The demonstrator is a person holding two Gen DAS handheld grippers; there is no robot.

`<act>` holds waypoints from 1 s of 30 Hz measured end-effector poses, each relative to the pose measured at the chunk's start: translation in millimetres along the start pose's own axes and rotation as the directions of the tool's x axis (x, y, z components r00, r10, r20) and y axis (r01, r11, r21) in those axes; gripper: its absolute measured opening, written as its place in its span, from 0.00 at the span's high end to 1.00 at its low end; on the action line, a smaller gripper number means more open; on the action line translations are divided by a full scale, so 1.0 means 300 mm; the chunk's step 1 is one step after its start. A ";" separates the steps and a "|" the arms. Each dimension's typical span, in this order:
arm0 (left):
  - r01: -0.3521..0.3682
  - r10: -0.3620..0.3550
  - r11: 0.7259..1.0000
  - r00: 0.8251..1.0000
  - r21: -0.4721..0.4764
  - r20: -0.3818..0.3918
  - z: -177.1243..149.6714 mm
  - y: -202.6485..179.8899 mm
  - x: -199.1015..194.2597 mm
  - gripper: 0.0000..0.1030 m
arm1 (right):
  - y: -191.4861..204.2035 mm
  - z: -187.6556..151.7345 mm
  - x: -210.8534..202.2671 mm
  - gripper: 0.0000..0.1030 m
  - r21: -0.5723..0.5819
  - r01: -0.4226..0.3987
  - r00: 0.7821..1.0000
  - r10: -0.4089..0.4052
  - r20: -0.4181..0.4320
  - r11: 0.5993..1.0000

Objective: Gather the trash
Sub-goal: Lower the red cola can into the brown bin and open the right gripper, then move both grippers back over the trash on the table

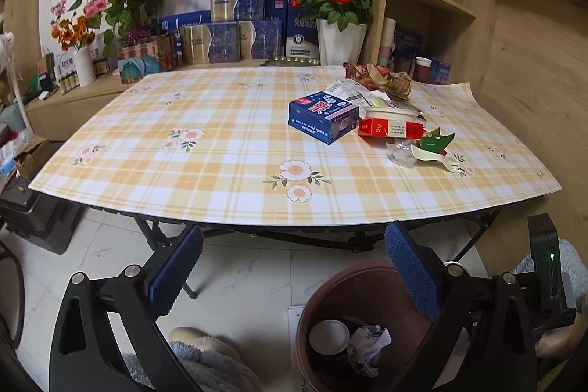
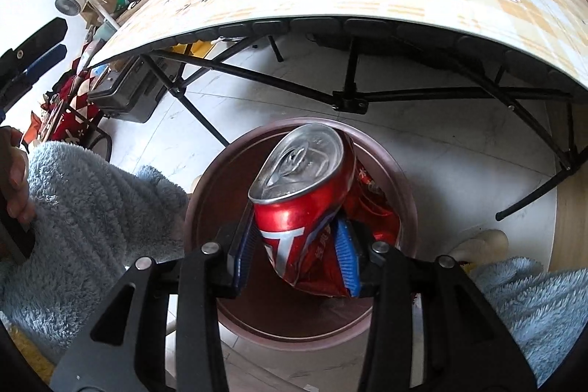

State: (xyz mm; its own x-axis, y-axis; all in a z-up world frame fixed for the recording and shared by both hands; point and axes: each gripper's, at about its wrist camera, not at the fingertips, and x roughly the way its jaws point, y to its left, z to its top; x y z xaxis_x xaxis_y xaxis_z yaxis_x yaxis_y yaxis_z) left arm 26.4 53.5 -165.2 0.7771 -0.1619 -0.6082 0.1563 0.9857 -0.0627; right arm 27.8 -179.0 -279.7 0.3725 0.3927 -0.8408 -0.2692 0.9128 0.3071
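Gripping a crushed red soda can (image 2: 305, 204), the right tool (image 2: 299, 254) hangs over the brown waste bin (image 2: 205, 208); release squarely above its mouth. Left tool (image 1: 294, 267), fingers apart, holds nothing. Farther off, the table (image 1: 205, 171) bears more trash.

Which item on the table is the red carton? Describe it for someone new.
On the plaid table, look to the trash pile at its right side. The red carton lies flat just right of the blue box, in front of a white bowl; it alone shows "20".
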 end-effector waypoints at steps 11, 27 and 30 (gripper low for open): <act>0.005 -0.006 0.992 1.000 -0.127 -0.007 0.001 0.071 0.004 0.06 | 0.002 0.005 -0.039 0.19 0.002 0.029 0.999 -0.029 0.046 1.000; 0.004 -0.002 0.985 1.000 -0.174 0.007 0.004 0.092 0.003 0.06 | -0.067 0.048 -0.267 0.06 0.065 0.266 0.908 -0.273 0.318 0.962; 0.005 -0.003 0.986 1.000 -0.164 0.012 0.005 0.084 0.000 0.06 | -0.064 0.051 -0.278 0.06 0.073 0.319 0.888 -0.325 0.326 0.945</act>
State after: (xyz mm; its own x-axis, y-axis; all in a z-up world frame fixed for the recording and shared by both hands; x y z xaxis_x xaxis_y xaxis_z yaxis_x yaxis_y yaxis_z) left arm 31.3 78.3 -165.7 0.7836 -0.1656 -0.5988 0.0580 0.9791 -0.1949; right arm 15.5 -227.5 -208.7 0.7077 0.0885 -0.7009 -0.0704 0.9960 0.0547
